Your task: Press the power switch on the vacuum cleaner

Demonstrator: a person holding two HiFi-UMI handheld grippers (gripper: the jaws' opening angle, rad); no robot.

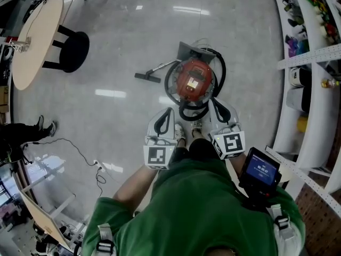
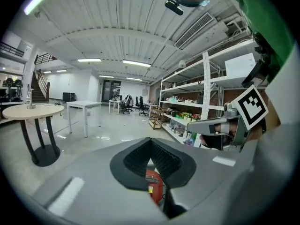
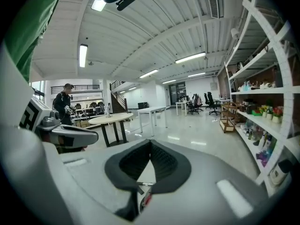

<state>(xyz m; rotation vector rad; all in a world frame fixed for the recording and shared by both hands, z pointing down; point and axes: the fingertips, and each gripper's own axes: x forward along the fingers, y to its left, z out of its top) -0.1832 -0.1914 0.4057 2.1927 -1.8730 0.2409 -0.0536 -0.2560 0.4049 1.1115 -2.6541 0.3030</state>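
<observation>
Two hand-held grippers, grey hard-shell bodies, each with a cube of black-and-white square markers at the rear. Left gripper [image 1: 170,111]: fingers [image 2: 133,159] brought together, tips meeting, black ribbed pads enclosing a small oval gap; nothing gripped, nothing touched. Right gripper [image 1: 216,102]: same condition, fingers [image 3: 166,165] closed tip to tip, pads of the same black ribbed rubber, empty. Both are held side by side above the person's shoes, well apart from each other and clear of the floor [image 1: 122,47], pointing forward. One vacuum cleaner [image 1: 193,80]: round canister, glossy red top with a pale label patch, standing on the floor just ahead of the shoes and between the two gripper tips in the head view; a sliver of its red shell shows through the gap below each pair of fingers. Which part of its top is the power switch cannot be made out. One black corrugated hose [image 1: 221,71], looped around the canister. One flat dark floor nozzle [image 1: 147,77] on a thin metal tube, lying left of the canister. One round table [image 1: 34,39], pale wood top, black pedestal base, far left. White metal shelves [image 1: 314,89] along the right. Floor is polished grey with light reflections.
</observation>
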